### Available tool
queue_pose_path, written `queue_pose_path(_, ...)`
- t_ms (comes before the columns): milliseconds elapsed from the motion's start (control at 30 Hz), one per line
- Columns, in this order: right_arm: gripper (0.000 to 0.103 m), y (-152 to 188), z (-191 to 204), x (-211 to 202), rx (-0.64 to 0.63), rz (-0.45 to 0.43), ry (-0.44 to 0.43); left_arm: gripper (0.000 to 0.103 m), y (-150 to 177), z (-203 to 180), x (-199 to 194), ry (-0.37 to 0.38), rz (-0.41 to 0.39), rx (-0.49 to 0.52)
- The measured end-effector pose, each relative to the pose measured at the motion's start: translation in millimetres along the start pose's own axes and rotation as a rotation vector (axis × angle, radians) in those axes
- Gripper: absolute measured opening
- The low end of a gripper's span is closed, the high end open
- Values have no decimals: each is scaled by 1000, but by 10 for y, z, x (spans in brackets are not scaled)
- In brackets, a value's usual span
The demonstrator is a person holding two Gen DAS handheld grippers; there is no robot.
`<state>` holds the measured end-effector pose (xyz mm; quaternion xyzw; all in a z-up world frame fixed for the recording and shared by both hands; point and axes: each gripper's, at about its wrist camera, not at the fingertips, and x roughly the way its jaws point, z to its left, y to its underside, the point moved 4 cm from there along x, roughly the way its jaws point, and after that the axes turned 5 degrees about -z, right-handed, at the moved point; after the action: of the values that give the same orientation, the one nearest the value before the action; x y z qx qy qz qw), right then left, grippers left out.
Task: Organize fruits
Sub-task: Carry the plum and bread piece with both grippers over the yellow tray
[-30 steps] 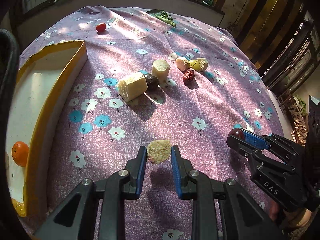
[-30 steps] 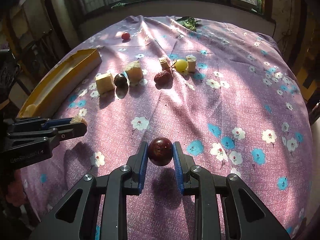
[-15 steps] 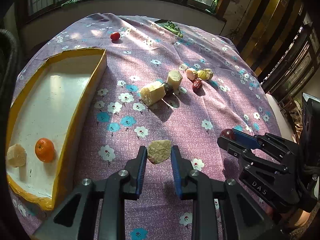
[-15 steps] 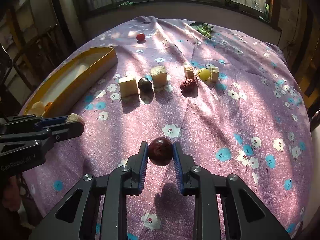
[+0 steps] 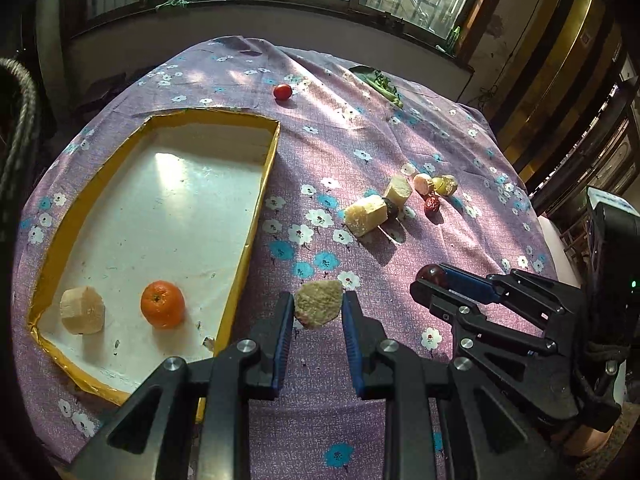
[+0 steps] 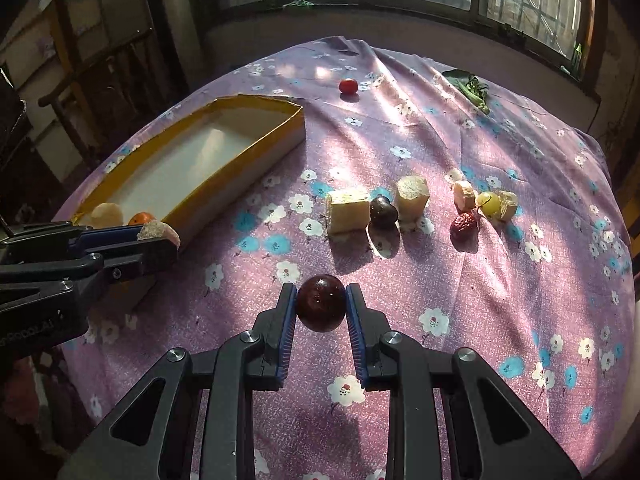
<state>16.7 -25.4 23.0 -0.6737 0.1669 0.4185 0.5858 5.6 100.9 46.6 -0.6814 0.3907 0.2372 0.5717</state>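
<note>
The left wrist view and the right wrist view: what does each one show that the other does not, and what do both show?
Only the left wrist view shows the whole floor of the yellow tray, with the orange and a pale chunk in full.

Only the right wrist view shows the green grape clearly and the dark round fruit in full, held in the right gripper.

Both show the tray, the cherry tomato, the cut pieces on the purple cloth, and the left gripper shut on a rough pale piece.

Both wrist fisheyes look forward and down from close above the purple flowered tablecloth (image 5: 400, 128) toward the windows, the left nearer the yellow-rimmed white tray (image 5: 260, 196), sharing the scattered fruit.
</note>
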Motion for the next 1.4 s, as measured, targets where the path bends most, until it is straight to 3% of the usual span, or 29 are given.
queue_pose_path(867,24,-851,1076,581,-186,-12,-157,27,-280,1376,-87,-199,-56,-198)
queue_pose_path(1400,24,-795,1423,1151,-241,98,-219,27,-276,1748,341,-262,13,-243)
